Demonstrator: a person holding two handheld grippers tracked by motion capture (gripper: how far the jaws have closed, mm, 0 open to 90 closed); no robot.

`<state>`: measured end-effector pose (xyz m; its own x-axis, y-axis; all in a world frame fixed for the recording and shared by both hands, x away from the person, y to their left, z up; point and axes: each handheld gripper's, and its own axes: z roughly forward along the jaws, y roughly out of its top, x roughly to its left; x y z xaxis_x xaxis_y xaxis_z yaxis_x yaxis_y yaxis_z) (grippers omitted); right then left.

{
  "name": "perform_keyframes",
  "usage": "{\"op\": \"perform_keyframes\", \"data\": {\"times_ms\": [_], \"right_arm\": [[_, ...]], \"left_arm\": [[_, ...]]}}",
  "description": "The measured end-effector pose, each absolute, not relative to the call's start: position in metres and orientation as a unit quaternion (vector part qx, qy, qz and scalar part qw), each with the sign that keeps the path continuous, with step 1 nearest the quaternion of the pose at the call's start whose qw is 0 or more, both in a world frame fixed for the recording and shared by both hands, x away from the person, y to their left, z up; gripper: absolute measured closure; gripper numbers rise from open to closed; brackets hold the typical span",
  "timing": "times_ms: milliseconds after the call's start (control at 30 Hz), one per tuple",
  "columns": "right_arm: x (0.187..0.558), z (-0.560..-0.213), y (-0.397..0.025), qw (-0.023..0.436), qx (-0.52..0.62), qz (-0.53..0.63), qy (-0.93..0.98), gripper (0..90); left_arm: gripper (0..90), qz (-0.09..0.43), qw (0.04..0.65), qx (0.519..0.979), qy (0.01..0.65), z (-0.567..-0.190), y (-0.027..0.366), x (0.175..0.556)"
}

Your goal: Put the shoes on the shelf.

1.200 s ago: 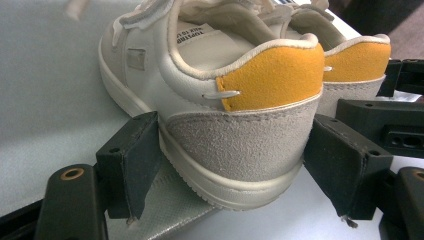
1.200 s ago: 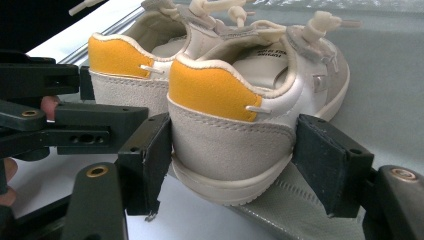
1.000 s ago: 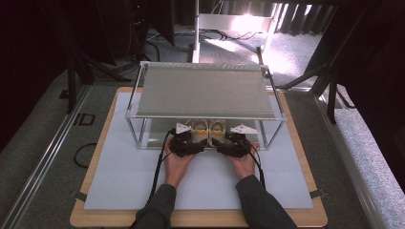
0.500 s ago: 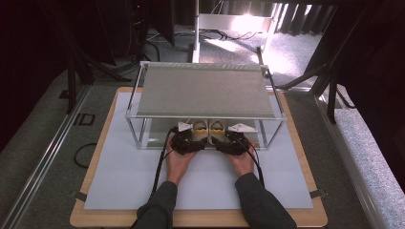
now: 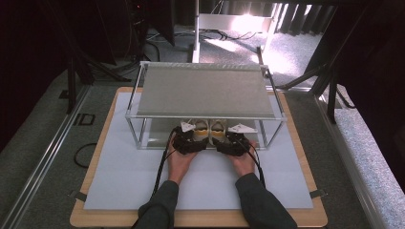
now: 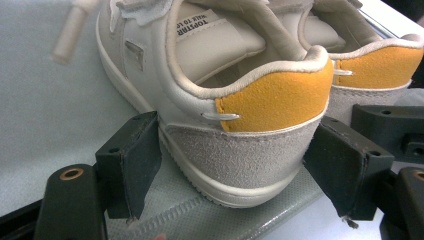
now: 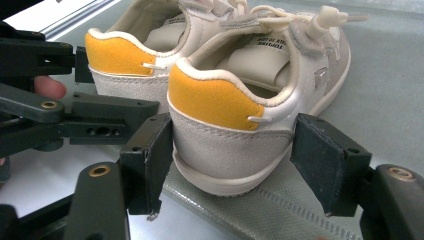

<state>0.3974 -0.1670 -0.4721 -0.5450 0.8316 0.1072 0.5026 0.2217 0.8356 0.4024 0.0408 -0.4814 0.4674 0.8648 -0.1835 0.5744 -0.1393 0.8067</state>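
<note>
A pair of small white shoes with yellow heel patches stands side by side on the lower shelf [image 5: 156,134] of a metal rack, heels toward me. My left gripper [image 5: 195,137] is shut on the heel of the left shoe [image 5: 200,126]. In the left gripper view the gripper [image 6: 235,145] has both pads against the grey heel of the left shoe [image 6: 270,95]. My right gripper [image 5: 223,137] is shut on the right shoe [image 5: 218,126]. The right gripper view shows the gripper [image 7: 232,145] clasping the right shoe [image 7: 215,100]. Both heels overhang the shelf's front edge slightly.
The rack's mesh top shelf [image 5: 205,90] hangs over the shoes and the gripper tips. Its front posts [image 5: 139,132] stand at either side. A white mat [image 5: 119,176] on a wooden board [image 5: 90,167] lies in front. Dark stands and cables surround the table.
Both hands have edged slightly forward toward the rack. The shoes stay in about the same place on the lower shelf.
</note>
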Motion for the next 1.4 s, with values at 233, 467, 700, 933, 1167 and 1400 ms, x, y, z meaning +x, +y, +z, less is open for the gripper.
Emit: {"op": "perform_keyframes", "data": {"times_ms": [233, 467, 700, 933, 1167, 1400], "right_arm": [[0.397, -0.472, -0.166, 0.186, 0.439, 0.442, 0.76, 33.0], [0.392, -0.466, -0.171, 0.19, 0.437, 0.456, 0.752, 31.7], [0.379, -0.459, -0.177, 0.189, 0.434, 0.453, 0.755, 32.2], [0.36, -0.458, -0.195, 0.201, 0.423, 0.434, 0.77, 34.1], [0.351, -0.464, -0.215, 0.204, 0.442, 0.419, 0.767, 34.1], [0.338, -0.464, -0.228, 0.211, 0.437, 0.409, 0.773, 34.0]], "left_arm": [[23.5, 0.154, 0.437, 0.738, 0.49, -0.481, 0.043, 0.403], [17.7, 0.145, 0.448, 0.732, 0.492, -0.477, 0.055, 0.393], [19.8, 0.128, 0.458, 0.734, 0.485, -0.47, 0.068, 0.378], [20.5, 0.119, 0.455, 0.739, 0.482, -0.469, 0.084, 0.357], [20.4, 0.136, 0.443, 0.751, 0.47, -0.466, 0.099, 0.339], [20.4, 0.152, 0.432, 0.756, 0.469, -0.467, 0.116, 0.324]]}}
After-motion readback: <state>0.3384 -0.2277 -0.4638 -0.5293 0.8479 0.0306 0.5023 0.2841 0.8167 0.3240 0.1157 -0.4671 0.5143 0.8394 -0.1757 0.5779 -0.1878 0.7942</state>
